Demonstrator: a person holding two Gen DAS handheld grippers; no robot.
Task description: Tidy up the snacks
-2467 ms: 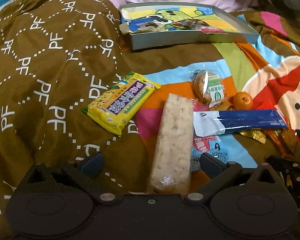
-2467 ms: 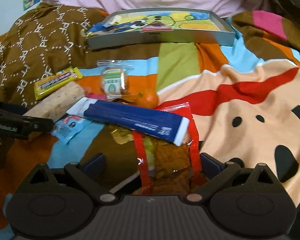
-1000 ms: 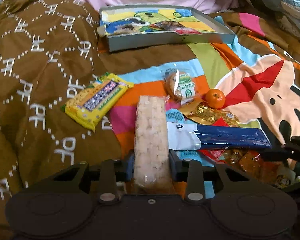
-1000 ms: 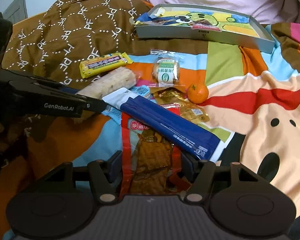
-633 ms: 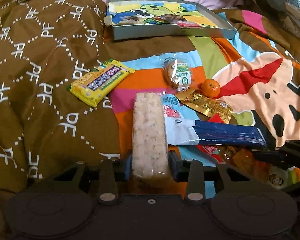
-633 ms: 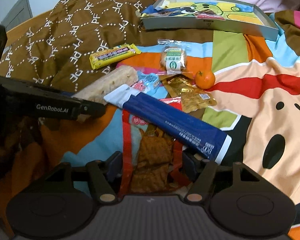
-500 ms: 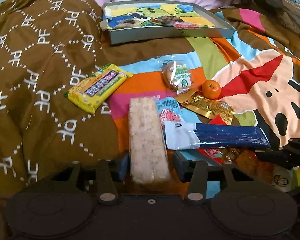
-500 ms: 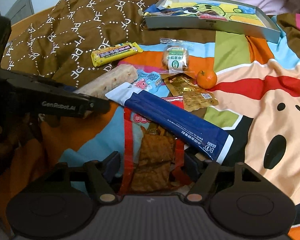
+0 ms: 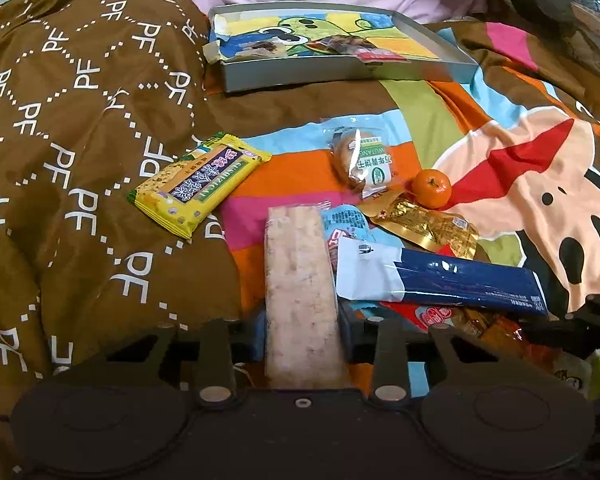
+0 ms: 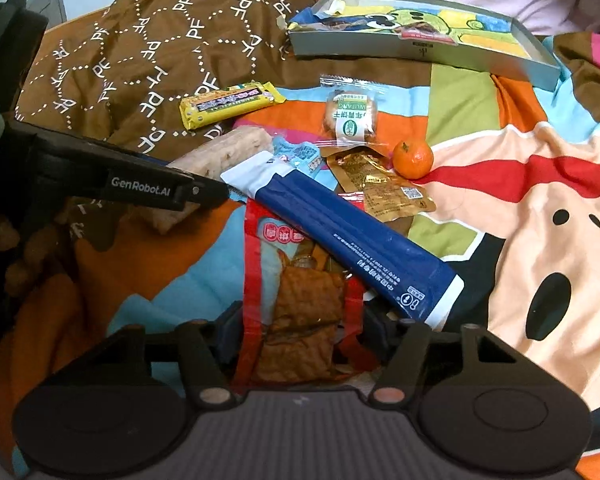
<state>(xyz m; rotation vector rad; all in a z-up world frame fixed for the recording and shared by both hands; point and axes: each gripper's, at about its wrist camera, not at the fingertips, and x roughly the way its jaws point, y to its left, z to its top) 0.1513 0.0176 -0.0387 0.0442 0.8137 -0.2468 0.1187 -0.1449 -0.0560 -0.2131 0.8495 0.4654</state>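
Note:
A long pale rice-cracker bar (image 9: 296,264) lies on the bedspread, and my left gripper (image 9: 302,332) is shut on its near end, pads pressed to both sides. In the right wrist view that gripper (image 10: 204,196) reaches in from the left over the same bar (image 10: 224,152). My right gripper (image 10: 302,332) has its jaws closing on a red-edged clear packet of brown snacks (image 10: 300,300), with the pads against its edges. A long blue and white packet (image 10: 352,240) lies slantwise across the red packet's far end. The grey snack tray (image 9: 340,74) stands at the back with a few packets inside.
Loose on the quilt are a yellow bar (image 9: 200,184), a wrapped round biscuit (image 9: 364,160), a tangerine (image 9: 432,188), a gold packet (image 9: 424,224) and a small light-blue packet (image 9: 344,224). Brown patterned quilt (image 9: 80,160) rises on the left. A pink sheet lies behind the tray.
Half a second ago my left jaws stood apart from the rice-cracker bar; now they press on it again. The right jaws widened slightly, then closed back on the red packet.

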